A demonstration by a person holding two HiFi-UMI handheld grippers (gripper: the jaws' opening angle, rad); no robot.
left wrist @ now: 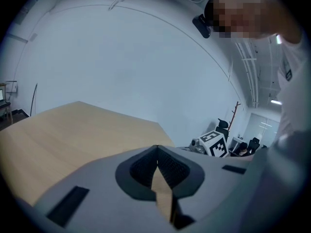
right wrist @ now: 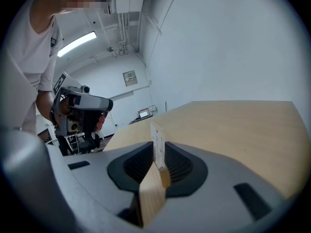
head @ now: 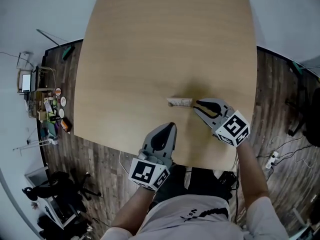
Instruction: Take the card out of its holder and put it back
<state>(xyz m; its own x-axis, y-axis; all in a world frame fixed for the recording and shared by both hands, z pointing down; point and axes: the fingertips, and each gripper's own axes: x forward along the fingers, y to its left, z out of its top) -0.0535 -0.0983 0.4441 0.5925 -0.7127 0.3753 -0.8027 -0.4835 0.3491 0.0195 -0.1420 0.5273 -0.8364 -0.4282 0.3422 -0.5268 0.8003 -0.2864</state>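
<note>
Inspecting the right gripper (head: pixel 196 104), we find it clamped on the end of the card (right wrist: pixel 157 144) — upright in its holder (right wrist: pixel 164 177) on the table (head: pixel 150 44). We find the left gripper (head: pixel 172 126) closed, empty, parked aside — likely keeping clear.

Card (head: pixel 179 101) and holder (head: pixel 180 104): too small in the head view to tell apart or to read any print. In the right gripper view the card stands edge-on; its lower part and the holder lie hidden behind the right claw (right wrist: pixel 157 152). Clutter (head: pixel 52 111) on the floor at left: too small to name.
</note>
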